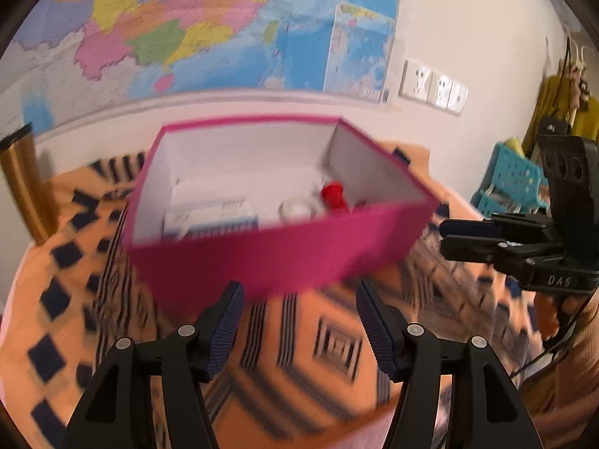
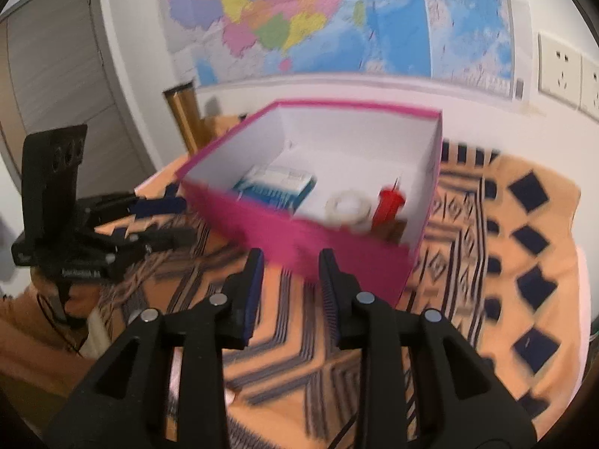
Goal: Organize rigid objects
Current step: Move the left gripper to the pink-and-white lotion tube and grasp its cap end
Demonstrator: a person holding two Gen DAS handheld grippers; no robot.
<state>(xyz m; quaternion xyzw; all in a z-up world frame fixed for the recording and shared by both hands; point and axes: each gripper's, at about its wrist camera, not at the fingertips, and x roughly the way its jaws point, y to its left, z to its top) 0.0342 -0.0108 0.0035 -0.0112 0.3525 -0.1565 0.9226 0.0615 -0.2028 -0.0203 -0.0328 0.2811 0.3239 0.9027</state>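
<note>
Box point(image 1: 262, 262) sits straight ahead of both grippers, holding packet point(image 2: 275, 185), tape roll point(image 2: 348, 205) and red item point(image 2: 389, 204). Left gripper point(image 1: 299, 299) wide open, empty; right gripper point(image 2: 291, 262) part-open, empty, seemingly nearer.

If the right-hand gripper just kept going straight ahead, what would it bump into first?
Most likely the near wall of the pink box, straight beyond the open right gripper; blur makes the gap hard to judge.
</note>
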